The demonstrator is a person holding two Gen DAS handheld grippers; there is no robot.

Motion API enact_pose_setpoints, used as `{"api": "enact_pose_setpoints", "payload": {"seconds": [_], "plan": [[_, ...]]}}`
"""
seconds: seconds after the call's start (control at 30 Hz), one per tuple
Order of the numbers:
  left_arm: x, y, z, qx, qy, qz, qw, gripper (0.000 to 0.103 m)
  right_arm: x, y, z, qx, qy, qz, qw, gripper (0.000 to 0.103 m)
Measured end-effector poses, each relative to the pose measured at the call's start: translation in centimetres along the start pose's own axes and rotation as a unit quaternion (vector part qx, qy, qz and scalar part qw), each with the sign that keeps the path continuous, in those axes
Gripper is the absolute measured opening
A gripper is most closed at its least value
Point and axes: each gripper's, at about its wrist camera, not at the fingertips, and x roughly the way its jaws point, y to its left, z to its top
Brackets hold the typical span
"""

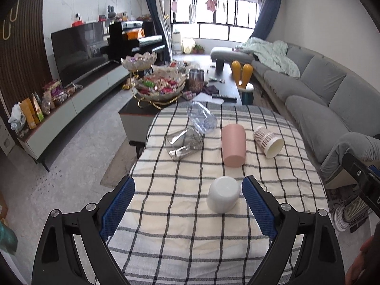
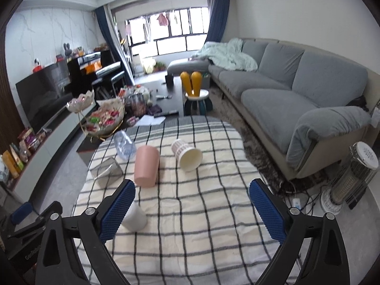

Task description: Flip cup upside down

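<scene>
A white cup (image 1: pixel 223 197) stands upside down on the checked tablecloth (image 1: pixel 190 232), close between and just beyond my left gripper's (image 1: pixel 188 190) open fingers, nearer the right finger (image 1: pixel 257 204). It also shows in the right wrist view (image 2: pixel 134 217), partly hidden behind my right gripper's left finger (image 2: pixel 117 210). A pink cup (image 1: pixel 233 144) stands upside down further back. A patterned paper cup (image 1: pixel 268 141) lies on its side at the right. My right gripper (image 2: pixel 192 193) is open and empty over the cloth.
A shiny foil bag (image 1: pixel 184 143) and a clear plastic bottle (image 1: pixel 201 117) lie at the table's far left. A grey sofa (image 2: pixel 296 95) runs along the right. A heater (image 2: pixel 351 178) stands on the floor at the right. A snack-laden coffee table (image 1: pixel 163 87) stands beyond.
</scene>
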Motion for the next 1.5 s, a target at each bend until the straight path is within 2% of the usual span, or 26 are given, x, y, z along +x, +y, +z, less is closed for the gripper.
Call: {"api": "enact_pose_setpoints", "payload": {"seconds": [0.43, 1.13, 1.5], "plan": [[-1.7, -0.1, 0.2, 0.003, -0.039, 0.008, 0.9992, 0.095, -0.9, 0.7, 0.3, -0.007, -0.019, 0.002, 1.0, 0.098], [-2.1, 0.1, 0.5, 0.002, -0.047, 0.012, 0.9988, 0.103, -1.3, 0.7, 0.4, -0.007, -0.023, 0.003, 1.0, 0.101], [-2.3, 0.4, 0.6, 0.002, -0.047, 0.018, 0.9987, 0.103, -1.3, 0.7, 0.3, -0.007, -0.024, 0.002, 1.0, 0.101]]}}
